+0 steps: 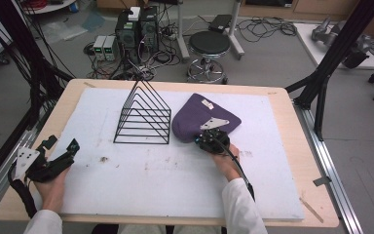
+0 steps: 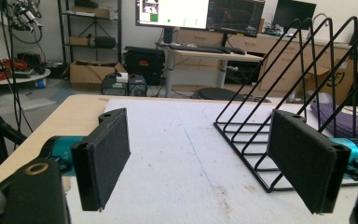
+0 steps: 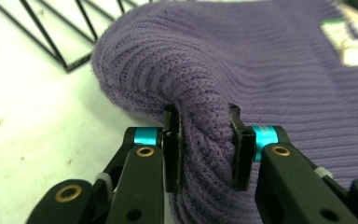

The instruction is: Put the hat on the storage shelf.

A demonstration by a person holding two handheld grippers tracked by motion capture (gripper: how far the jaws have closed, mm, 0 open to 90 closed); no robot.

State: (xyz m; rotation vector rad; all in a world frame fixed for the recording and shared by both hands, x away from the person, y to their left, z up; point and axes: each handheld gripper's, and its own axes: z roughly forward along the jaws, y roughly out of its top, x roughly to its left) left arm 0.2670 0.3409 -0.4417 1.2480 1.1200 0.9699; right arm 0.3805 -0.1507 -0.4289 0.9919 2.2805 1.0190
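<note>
Right gripper (image 3: 203, 149) pinches a fold of the purple knit beanie (image 3: 270, 70) at its rim: soft, light, floppy. Left gripper (image 2: 205, 163) spread, idle.

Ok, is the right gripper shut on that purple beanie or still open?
Shut on it: the right gripper pinches a bunched fold of the purple beanie between both pads.

The purple knit hat (image 3: 270, 60) hides its pinched fold between the fingers (image 3: 172, 140).
</note>
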